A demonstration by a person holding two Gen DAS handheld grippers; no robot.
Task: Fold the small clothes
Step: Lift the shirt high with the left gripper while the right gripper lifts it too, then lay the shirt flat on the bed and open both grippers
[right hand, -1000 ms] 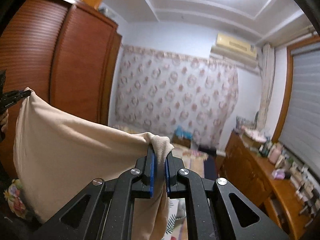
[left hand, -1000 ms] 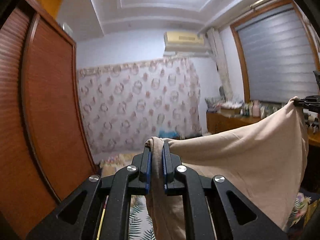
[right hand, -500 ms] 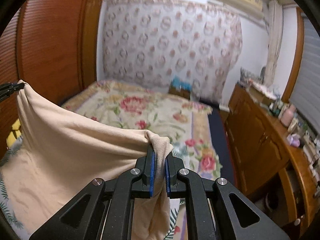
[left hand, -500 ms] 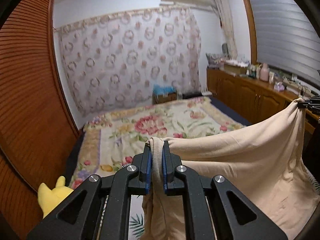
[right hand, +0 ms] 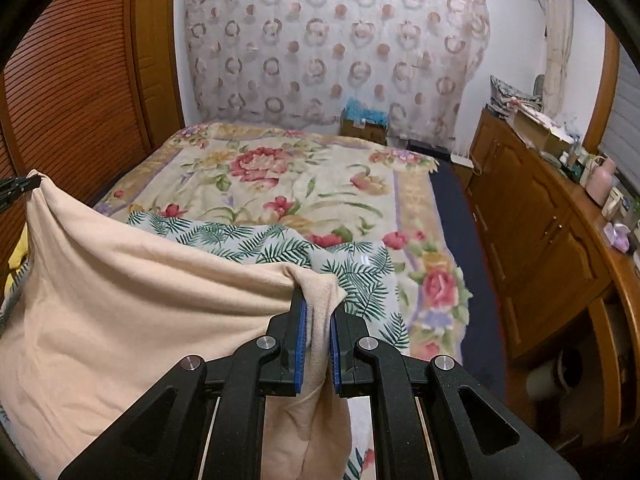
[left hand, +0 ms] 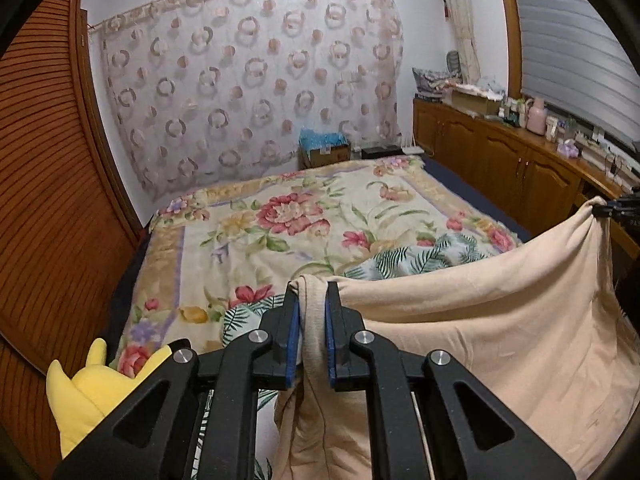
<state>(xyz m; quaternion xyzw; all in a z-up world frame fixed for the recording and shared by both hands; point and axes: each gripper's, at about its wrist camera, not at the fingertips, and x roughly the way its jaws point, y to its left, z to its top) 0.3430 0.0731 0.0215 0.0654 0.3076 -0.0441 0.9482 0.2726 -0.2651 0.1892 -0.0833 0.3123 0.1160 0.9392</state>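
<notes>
A beige garment (left hand: 492, 332) hangs stretched between both grippers above the near end of the bed. My left gripper (left hand: 313, 292) is shut on one bunched top corner of it. The right gripper (right hand: 318, 300) is shut on the other top corner of the garment (right hand: 120, 288). In the left wrist view the right gripper's tip (left hand: 618, 206) shows at the far right edge, and in the right wrist view the left gripper's tip (right hand: 16, 186) shows at the far left. The garment's lower part sags out of sight below both cameras.
A bed with a floral blanket (left hand: 280, 216) lies ahead, with a palm-leaf sheet (right hand: 256, 240) over its near end. A yellow plush toy (left hand: 88, 392) sits at the bed's left side by the wooden wardrobe (left hand: 44, 200). A wooden cabinet (right hand: 540, 220) with bottles stands to the right.
Both grippers tilted downward, from facing the wall and ceiling to facing the bed, and came lower over it. The garment stays stretched between them, still gripped at both corners.
</notes>
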